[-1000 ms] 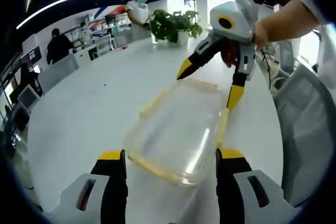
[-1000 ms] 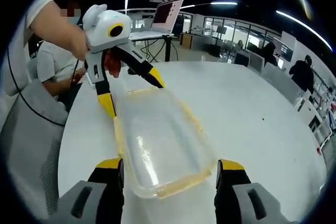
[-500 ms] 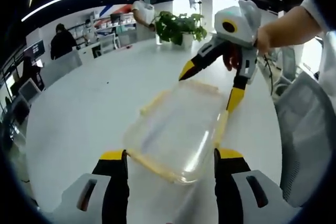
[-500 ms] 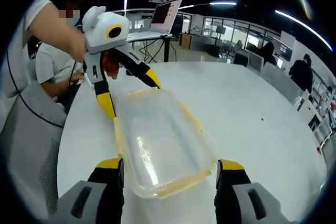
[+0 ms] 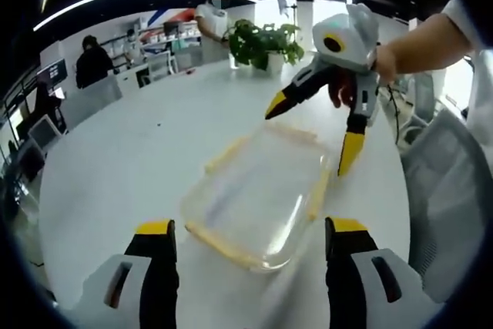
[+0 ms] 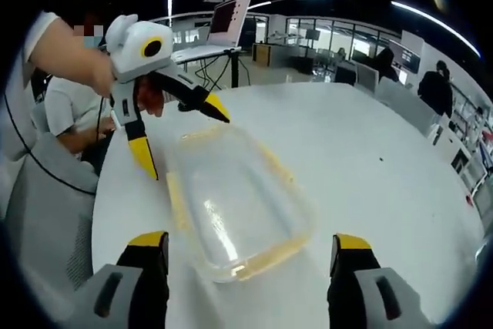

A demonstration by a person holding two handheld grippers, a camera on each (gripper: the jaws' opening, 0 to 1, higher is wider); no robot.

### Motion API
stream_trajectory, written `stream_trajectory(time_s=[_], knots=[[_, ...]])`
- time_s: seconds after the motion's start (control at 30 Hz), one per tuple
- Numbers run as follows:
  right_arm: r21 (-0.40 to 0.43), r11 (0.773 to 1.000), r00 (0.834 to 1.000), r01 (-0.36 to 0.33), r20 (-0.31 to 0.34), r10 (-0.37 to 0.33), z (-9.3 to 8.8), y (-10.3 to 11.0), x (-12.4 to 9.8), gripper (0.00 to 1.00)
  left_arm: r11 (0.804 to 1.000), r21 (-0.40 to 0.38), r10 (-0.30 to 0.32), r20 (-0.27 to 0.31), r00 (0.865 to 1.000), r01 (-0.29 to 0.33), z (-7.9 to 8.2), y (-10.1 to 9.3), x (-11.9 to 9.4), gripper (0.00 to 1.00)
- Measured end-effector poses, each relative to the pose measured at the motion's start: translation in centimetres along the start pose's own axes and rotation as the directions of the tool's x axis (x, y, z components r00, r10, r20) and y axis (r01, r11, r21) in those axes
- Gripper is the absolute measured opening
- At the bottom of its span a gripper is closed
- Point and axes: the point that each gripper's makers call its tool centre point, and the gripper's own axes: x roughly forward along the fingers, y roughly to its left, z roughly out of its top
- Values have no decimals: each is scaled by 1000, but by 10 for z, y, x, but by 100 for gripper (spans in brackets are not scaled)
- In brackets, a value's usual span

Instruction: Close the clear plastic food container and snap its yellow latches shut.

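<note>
Food container [image 5: 258, 199]: clear, glossy plastic showing bright glare streaks, edged with opaque yellow latches [image 6: 278, 166] of duller plastic. Round table [image 5: 139, 159]: smooth white top with a soft sheen. Right gripper [image 5: 312, 129] and left gripper [image 6: 181, 140]: glossy pale moulded plastic housings, jaws black with smooth yellow tips.

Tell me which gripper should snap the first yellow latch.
Right, narrowly. In the left gripper view, the right gripper hangs open over the far end of the container, one jaw tip close beside the long side latch. The left gripper sits open at the near end.
</note>
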Motion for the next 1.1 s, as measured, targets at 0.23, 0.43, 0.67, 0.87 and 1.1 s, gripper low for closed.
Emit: stream_trajectory(time_s=[0.23, 0.43, 0.67, 0.87, 1.1], knots=[[29, 1000, 1000, 5, 17, -6, 4, 5, -3, 99, 999, -33, -20, -7, 1000, 19, 4, -12, -3, 99], [40, 999, 999, 11, 44, -12, 12, 8, -9, 99, 999, -32, -15, -1, 1000, 15, 7, -14, -10, 99], [34, 999, 998, 25, 48, -27, 12, 12, -18, 99, 1000, -27, -4, 23, 1000, 4, 18, -19, -20, 99], [33, 999, 997, 33, 69, -35, 15, 20, -30, 99, 1000, -27, 0, 33, 999, 1, 24, -29, -27, 99], [38, 999, 995, 38, 96, -41, 19, 29, -44, 99, 1000, -26, -1, 23, 1000, 2, 26, -44, -34, 99]])
